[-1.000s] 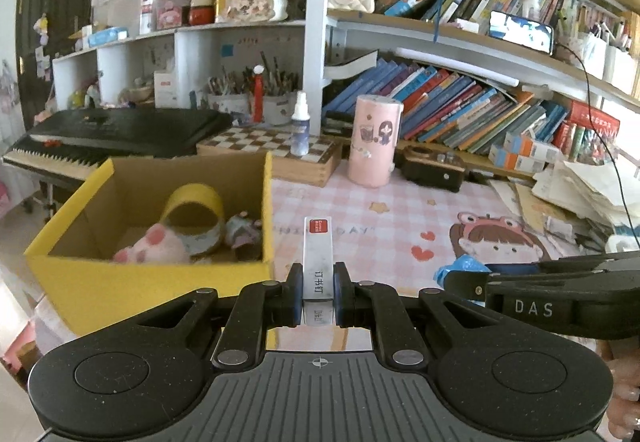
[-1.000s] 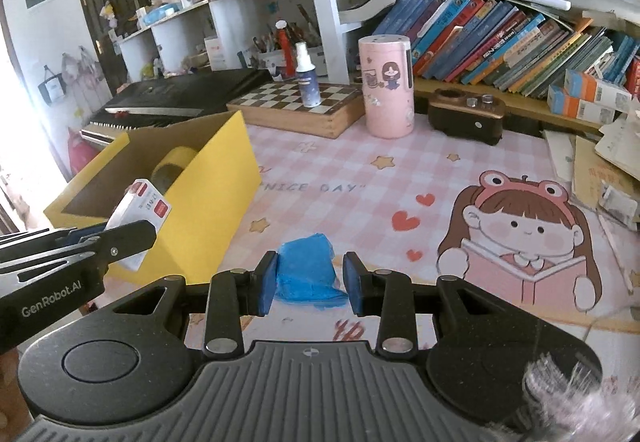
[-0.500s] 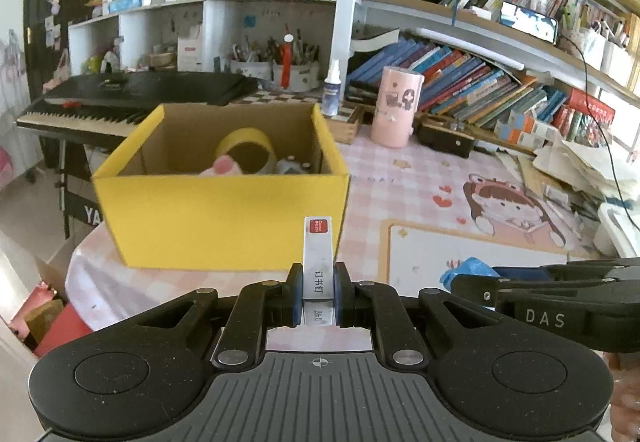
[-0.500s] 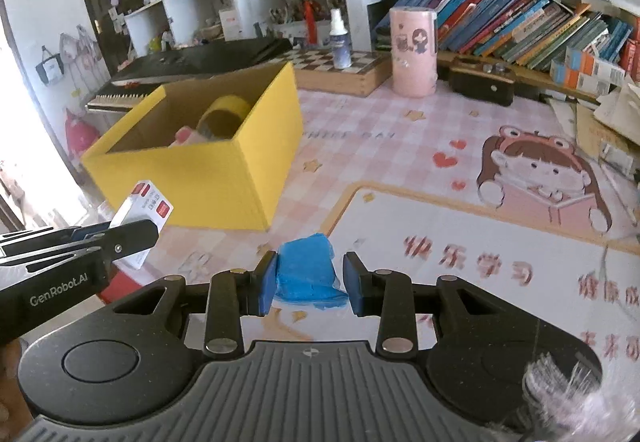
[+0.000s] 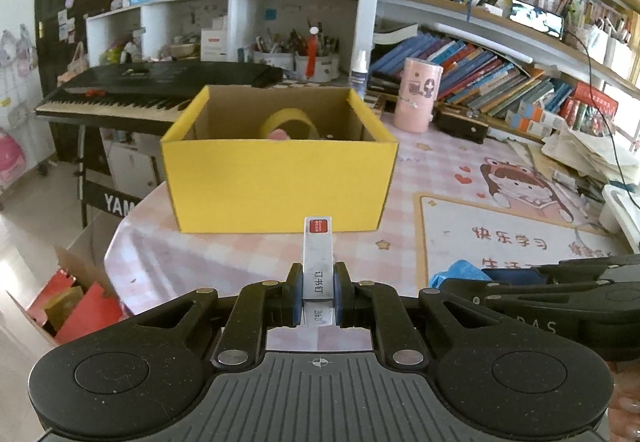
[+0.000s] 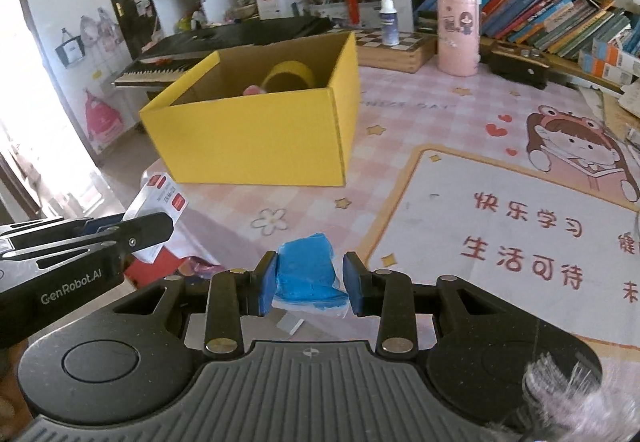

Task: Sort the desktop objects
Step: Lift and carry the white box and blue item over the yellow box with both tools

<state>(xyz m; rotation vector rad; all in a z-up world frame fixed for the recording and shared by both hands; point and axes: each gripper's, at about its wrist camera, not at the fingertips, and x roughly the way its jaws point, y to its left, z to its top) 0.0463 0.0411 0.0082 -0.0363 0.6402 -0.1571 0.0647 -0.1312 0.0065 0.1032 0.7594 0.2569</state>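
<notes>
- Step in hand, as I read it: carrying two items to the yellow box (image 5: 280,183); neither is dropped in yet.
- My left gripper (image 5: 317,292) is clamped narrow on a small white staple box (image 5: 317,262), red label at its far end, held edge-on.
- My right gripper (image 6: 310,282) grips a blue wrapped packet (image 6: 308,274); the left pad touches it, the right-side contact is hard to judge.
- Yellow box sits ahead on the pink checked tablecloth (image 6: 400,121), well apart from both grippers; a yellow tape roll (image 5: 289,123) and something pink are already inside.
- Next move likely: go forward, clear the near wall, release over open floor space.
- Watch: near wall is tall, and the grippers ride side by side, so they could bump at the opening.
- Pink cylinder (image 5: 417,99) and spray bottle (image 6: 389,17) stand behind the box, off the path.
</notes>
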